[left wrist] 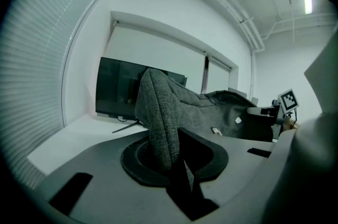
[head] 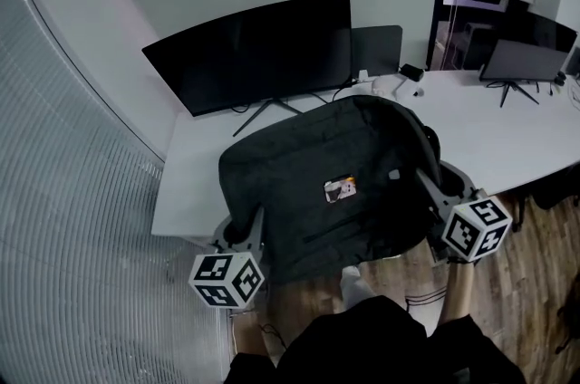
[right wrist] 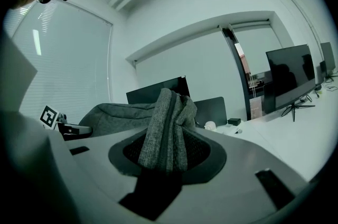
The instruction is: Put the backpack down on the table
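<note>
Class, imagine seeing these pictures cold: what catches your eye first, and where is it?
A dark grey backpack fills the middle, its fabric pinched on either side by the left gripper and right gripper, at the white table's near edge. Behind it stands a wide black monitor.

Dark grey woven backpack (head: 317, 165), white table (head: 507, 138), black monitor (head: 254, 56), brown wood-plank floor (head: 535, 283), pale ribbed blinds (head: 54, 192)
</note>
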A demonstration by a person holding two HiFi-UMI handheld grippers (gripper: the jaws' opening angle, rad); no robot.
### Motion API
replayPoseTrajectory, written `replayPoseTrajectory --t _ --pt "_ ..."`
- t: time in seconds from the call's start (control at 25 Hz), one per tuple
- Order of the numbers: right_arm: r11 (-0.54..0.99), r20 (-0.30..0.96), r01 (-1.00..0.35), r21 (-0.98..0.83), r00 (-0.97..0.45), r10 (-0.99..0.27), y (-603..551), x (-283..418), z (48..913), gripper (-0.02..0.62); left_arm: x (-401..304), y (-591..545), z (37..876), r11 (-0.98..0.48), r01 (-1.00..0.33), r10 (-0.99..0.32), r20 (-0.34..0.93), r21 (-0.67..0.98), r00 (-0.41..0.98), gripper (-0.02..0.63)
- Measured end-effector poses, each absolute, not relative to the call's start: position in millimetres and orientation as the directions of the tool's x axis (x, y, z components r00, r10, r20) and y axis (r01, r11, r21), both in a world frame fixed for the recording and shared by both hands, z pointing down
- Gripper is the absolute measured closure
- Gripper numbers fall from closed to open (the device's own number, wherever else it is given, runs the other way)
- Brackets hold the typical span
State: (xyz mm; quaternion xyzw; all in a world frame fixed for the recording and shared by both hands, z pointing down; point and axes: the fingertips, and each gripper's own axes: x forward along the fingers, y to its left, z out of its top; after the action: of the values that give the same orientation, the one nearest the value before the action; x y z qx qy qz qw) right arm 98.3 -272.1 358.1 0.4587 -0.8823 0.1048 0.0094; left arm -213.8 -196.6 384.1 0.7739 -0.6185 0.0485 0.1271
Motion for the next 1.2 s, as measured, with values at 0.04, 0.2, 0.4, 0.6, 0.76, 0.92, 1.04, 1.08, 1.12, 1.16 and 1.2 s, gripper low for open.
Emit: replayPoseTrajectory --t 0.04,0.2,0.4,0.6,0.76,0.92,1.04,1.08,1.12,1.16,1.2 --pt "0.557 0.116 -0.81 -0.181 -0.58 -0.806 -282.3 96.9 358.0 0.466 -215.4 -206.2 383.2 -0.201 -0.97 -0.944 0.236 0.137 0.229 0.532" --pt "0.563 0.127 -0.803 -0.196 -0.59 -0.797 -316.3 94.7 359.9 0.466 -217.3 -236.7 383.4 -0.188 -0.972 -0.942 0.253 0.14 0.219 0.532" --pt "0.567 0.157 -0.797 -0.21 -0.599 -0.785 -353.1 95.0 365.8 0.466 -216.4 -269.1 389.1 -0.177 -0.972 -0.934 0.283 0.157 0.216 0.532" --pt "0.576 0.191 -0.784 -0.233 -0.617 -0.763 -392.7 90.4 382.1 0.466 -219.0 -302.3 404.1 -0.152 -0.973 -0.926 0.321 0.173 0.201 0.532" --pt "0.579 0.221 -0.777 -0.246 -0.627 -0.747 -417.0 88.5 398.0 0.466 -219.9 -322.2 419.5 -0.134 -0.975 -0.917 0.351 0.179 0.191 0.532" --pt "0.582 0.257 -0.771 -0.258 -0.636 -0.728 -439.4 78.7 417.7 0.466 -227.6 -339.6 438.4 -0.11 -0.975 -0.904 0.389 0.191 0.178 0.532" --pt "0.572 0.29 -0.774 -0.272 -0.633 -0.718 -452.6 76.0 436.1 0.466 -230.1 -351.4 455.6 -0.104 -0.974 -0.889 0.42 0.2 0.182 0.532" --pt "0.567 0.3 -0.776 -0.278 -0.631 -0.716 -456.0 75.0 442.5 0.466 -231.1 -355.1 461.2 -0.103 -0.974 -0.884 0.431 0.203 0.183 0.532" --pt "0.561 0.311 -0.778 -0.283 -0.628 -0.713 -458.7 74.4 449.0 0.466 -231.8 -358.3 466.9 -0.102 -0.973 -0.878 0.442 0.207 0.186 0.532" --pt "0.554 0.322 -0.781 -0.289 -0.624 -0.712 -461.1 74.1 455.0 0.466 -232.2 -361.5 472.6 -0.101 -0.972 -0.871 0.453 0.211 0.189 0.532" --pt "0.548 0.331 -0.783 -0.293 -0.621 -0.71 -463.5 73.7 460.5 0.466 -232.7 -364.8 477.9 -0.1 -0.971 -0.865 0.463 0.215 0.192 0.532"
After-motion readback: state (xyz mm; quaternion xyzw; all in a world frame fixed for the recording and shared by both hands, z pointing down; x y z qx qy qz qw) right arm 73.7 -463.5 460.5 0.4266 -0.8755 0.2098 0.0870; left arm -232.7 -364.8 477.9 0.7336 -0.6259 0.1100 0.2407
